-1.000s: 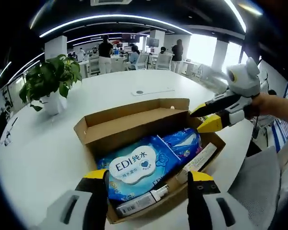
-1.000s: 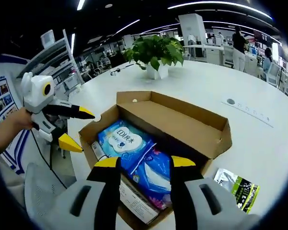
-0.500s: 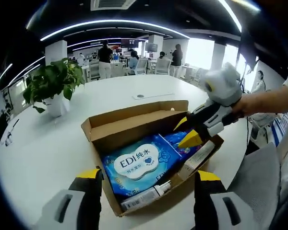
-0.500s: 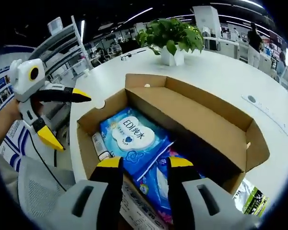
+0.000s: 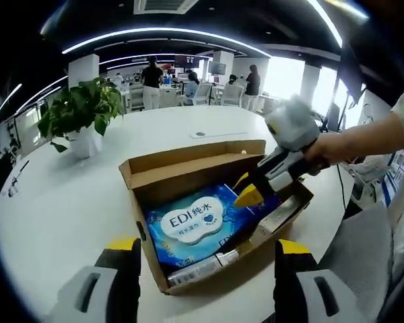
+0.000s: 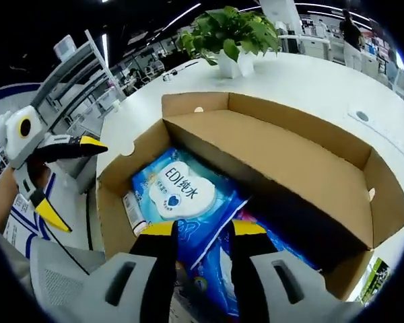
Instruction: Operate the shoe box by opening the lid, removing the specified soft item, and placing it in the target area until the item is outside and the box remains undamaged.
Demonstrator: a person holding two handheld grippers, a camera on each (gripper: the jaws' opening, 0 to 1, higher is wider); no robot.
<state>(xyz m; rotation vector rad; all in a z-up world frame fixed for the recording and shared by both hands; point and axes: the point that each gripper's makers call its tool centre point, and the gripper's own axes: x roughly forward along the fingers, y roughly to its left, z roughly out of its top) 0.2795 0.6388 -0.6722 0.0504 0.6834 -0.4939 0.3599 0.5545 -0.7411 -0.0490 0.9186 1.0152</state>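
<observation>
Inside the shoe box (image 6: pixel 269 155), right gripper (image 6: pixel 203 229) has dropped lower vs. a sec ago, jaws spread over the blue wipes pack (image 6: pixel 182 195), not pinching yet. Left gripper (image 5: pixel 200 247) hangs spread outside box. Lid's open; grab looks next.

The right gripper (image 6: pixel 203 232) rises from six o'clock, its two yellow-tipped jaws parted and dipping into the open shoe box (image 6: pixel 303 168), which fills the centre with its cardboard lid folded back toward two o'clock. Between and just beyond the jaw tips lies a blue wet-wipe pack (image 6: pixel 182 195) with a white cloud-shaped label, and a second blue pack (image 6: pixel 262 252) sits toward five o'clock. At nine o'clock the left gripper (image 6: pixel 40 171) hovers outside the box, jaws spread. A potted plant (image 6: pixel 232 37) stands on the white table (image 6: pixel 323 91) at twelve o'clock.
</observation>
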